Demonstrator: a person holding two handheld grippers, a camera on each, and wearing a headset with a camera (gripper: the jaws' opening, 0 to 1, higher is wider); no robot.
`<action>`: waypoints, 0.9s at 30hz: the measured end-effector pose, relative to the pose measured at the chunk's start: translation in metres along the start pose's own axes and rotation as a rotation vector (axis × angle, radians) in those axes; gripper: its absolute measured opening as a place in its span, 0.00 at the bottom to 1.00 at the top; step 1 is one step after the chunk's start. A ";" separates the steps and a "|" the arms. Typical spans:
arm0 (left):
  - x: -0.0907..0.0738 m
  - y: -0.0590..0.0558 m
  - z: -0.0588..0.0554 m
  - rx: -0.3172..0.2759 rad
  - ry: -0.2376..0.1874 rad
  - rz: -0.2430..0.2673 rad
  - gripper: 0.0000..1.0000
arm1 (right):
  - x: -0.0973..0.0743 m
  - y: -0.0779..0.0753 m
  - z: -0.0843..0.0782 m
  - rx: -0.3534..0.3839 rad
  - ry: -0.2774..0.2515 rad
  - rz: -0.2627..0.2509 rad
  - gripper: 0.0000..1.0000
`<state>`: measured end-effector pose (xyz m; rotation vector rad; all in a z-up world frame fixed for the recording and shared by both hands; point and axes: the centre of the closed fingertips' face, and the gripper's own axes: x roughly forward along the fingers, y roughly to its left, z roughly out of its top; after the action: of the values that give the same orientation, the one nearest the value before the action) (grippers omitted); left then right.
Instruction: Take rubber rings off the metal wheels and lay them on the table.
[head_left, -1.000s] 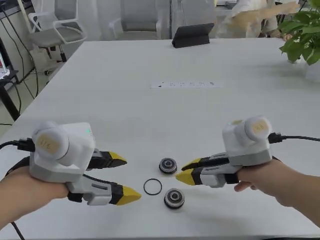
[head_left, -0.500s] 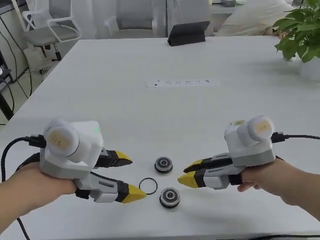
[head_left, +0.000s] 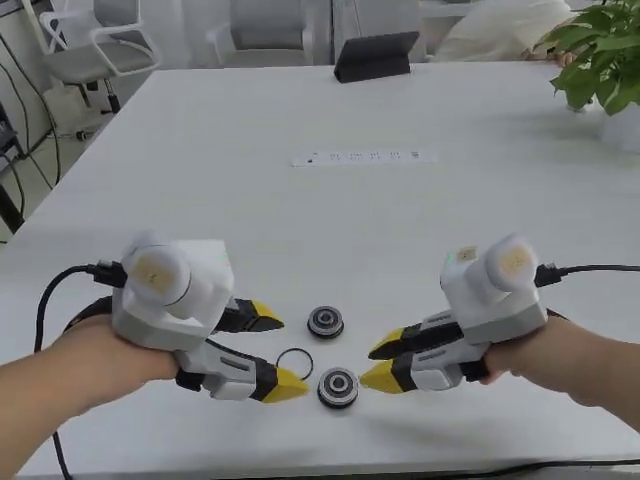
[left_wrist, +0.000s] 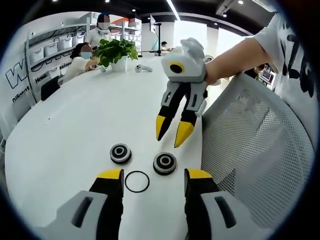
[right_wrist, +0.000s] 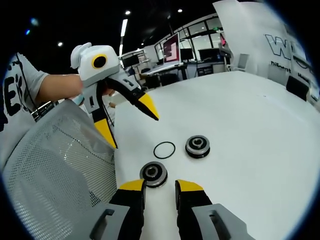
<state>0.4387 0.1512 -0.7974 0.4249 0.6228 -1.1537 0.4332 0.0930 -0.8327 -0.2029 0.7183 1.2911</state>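
White table (head_left: 400, 230), office chair (head_left: 95, 45), potted plant (head_left: 600, 55), ceiling strip lights (right_wrist: 124, 27)

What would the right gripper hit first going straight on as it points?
Probably the nearer metal wheel, which sits just ahead of the right gripper; the loose rubber ring lies beyond it.

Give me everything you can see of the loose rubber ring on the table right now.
The rubber ring is a thin black hoop, evenly round and undeformed, lying flat on the white table. It is off any wheel and sits just clear of the two metal wheels beside it. In the left gripper view it lies ahead, between the open yellow-tipped jaws of the left gripper, which do not grip it. Only the table visibly touches it.
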 end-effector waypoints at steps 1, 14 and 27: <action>0.001 0.000 0.000 0.001 0.001 -0.003 0.45 | 0.001 0.000 -0.001 -0.006 0.006 0.002 0.21; 0.025 -0.012 -0.002 0.020 0.038 -0.059 0.40 | 0.009 0.004 -0.013 -0.065 0.045 0.023 0.23; 0.039 -0.021 -0.003 0.029 0.056 -0.096 0.32 | 0.014 0.006 -0.015 -0.068 0.052 0.035 0.23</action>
<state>0.4283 0.1180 -0.8253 0.4572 0.6814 -1.2465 0.4232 0.0980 -0.8513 -0.2810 0.7249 1.3488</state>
